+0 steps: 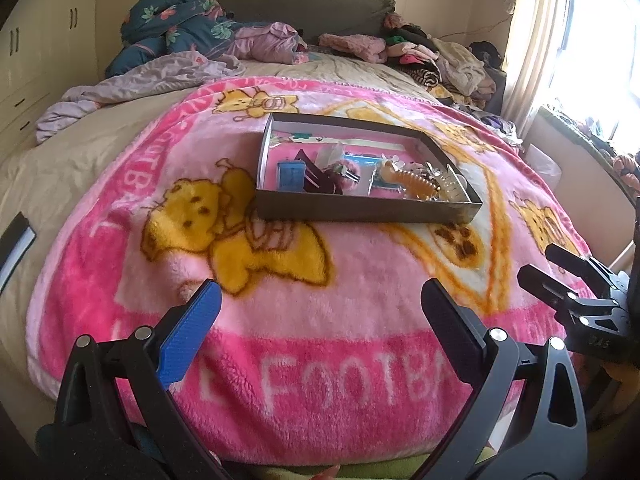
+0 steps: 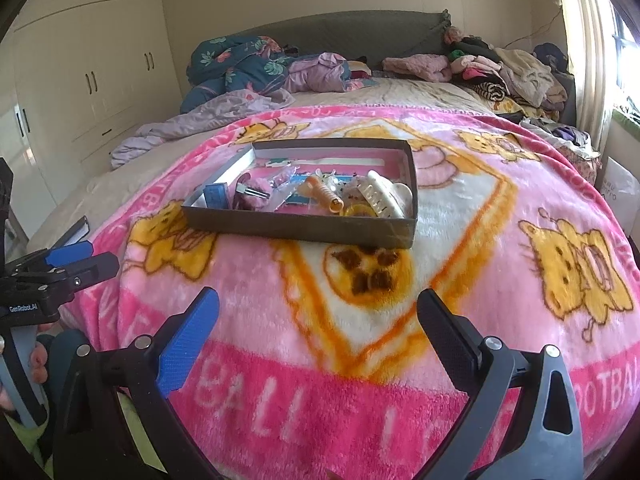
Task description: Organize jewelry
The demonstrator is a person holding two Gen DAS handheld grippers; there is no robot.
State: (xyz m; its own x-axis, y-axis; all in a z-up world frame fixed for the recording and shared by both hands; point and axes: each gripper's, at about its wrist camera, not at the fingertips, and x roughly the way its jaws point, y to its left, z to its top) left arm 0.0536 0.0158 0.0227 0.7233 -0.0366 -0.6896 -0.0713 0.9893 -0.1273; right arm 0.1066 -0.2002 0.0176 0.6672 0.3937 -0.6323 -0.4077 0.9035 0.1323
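Both the left tool [image 1: 320, 316] and right tool [image 2: 318, 316] gape empty near the bed's foot edge, while the shallow grey cardboard tray [image 1: 360, 214] mid-blanket holds a jumble of clips and trinkets.

Bare pink fleece blanket [image 1: 320, 312] between grippers and shallow grey cardboard tray [image 1: 360, 212], tray top uncovered, clothes heaps [image 2: 500, 68] far behind
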